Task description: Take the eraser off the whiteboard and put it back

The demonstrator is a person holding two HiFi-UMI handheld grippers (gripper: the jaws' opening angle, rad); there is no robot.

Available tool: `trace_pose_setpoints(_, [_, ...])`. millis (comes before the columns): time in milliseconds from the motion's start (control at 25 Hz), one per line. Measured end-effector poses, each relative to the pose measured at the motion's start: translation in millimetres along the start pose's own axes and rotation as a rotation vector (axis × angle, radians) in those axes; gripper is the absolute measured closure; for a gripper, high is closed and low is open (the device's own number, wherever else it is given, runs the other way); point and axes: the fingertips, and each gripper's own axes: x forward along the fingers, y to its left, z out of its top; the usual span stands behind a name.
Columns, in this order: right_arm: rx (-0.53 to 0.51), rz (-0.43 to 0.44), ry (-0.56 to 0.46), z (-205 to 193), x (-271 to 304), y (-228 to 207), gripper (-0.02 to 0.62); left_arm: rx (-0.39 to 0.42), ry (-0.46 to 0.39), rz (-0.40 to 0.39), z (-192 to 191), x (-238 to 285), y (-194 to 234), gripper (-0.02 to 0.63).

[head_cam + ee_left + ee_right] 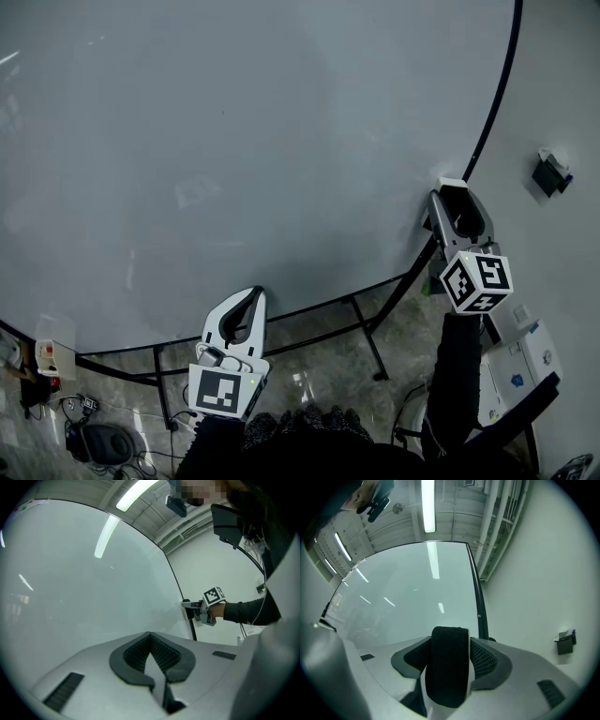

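The whiteboard (234, 141) fills most of the head view, blank, with a black frame. My right gripper (457, 199) is at the board's right edge, shut on the eraser (452, 184). In the right gripper view the eraser (449, 665) shows its black felt face, upright between the jaws, in front of the board (408, 597). My left gripper (253, 295) hangs lower, near the board's bottom edge. Its jaws are shut with nothing between them, as the left gripper view (151, 639) shows. That view also takes in the right gripper (201, 609) against the board's frame.
A small black holder (550, 174) is fixed to the white wall right of the board, seen too in the right gripper view (565, 642). The board's black stand legs (366, 328) run below. White boxes (520, 361) sit at lower right, cables and gear (94, 441) on the floor at lower left.
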Motion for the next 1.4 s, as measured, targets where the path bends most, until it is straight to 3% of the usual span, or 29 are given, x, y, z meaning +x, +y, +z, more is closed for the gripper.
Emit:
trace_pose_setpoints(320, [-0.035, -0.028, -0.019, 1, 3, -7, 0.347, 0.003, -0.005, 0.008, 2, 2, 2, 0.6])
trace_pose_setpoints(520, [0.029, 0.031, -0.062, 3, 2, -8, 0.345, 0.007, -0.007, -0.001, 3, 3, 0, 0.6])
trace_pose_setpoints(720, [-0.026, -0.001, -0.069, 3, 5, -10, 0.341, 0.006, -0.004, -0.001, 2, 7, 0, 0.6])
trace_pose_setpoints(1080, [0.1, 0.002, -0.212, -1, 5, -15, 0.322, 0.02, -0.006, -0.025, 2, 15, -9, 0.6])
trace_pose_setpoints(1400, [0.084, 0.009, -0.195, 4, 2, -15, 0.321, 0.018, 0.009, -0.014, 1, 15, -8, 0.6])
